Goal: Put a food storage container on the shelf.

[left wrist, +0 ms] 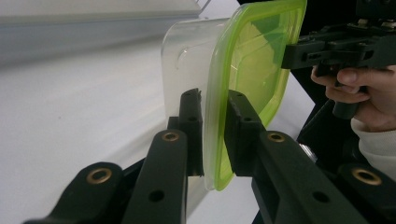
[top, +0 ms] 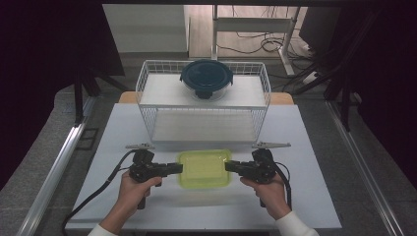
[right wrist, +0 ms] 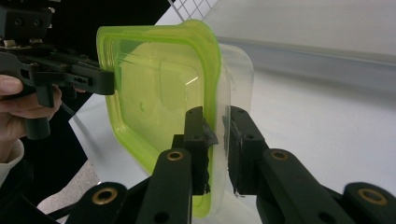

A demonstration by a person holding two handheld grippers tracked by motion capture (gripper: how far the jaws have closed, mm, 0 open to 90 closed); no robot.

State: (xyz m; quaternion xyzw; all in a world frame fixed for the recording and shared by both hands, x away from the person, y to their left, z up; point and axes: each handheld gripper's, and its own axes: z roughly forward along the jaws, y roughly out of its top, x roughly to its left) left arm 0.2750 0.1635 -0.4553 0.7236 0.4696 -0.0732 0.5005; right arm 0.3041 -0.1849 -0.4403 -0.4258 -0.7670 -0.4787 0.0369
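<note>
A clear rectangular container with a lime-green lid (top: pixel 204 168) hangs level just above the white table, held from both short sides. My left gripper (top: pixel 176 168) is shut on its left rim, and my right gripper (top: pixel 231 167) is shut on its right rim. In the left gripper view the jaws (left wrist: pixel 215 116) pinch the green lid edge and clear wall of the container (left wrist: pixel 254 70), with the right gripper (left wrist: pixel 299 53) on the far edge. In the right gripper view the jaws (right wrist: pixel 217 126) clamp the rim of the container (right wrist: pixel 159 93), with the left gripper (right wrist: pixel 100 81) opposite.
A white wire rack (top: pixel 147 88) with two shelves stands at the back of the table (top: pixel 123 128). On its top shelf sits a round glass container with a dark blue lid (top: pixel 206 78). The lower shelf holds nothing.
</note>
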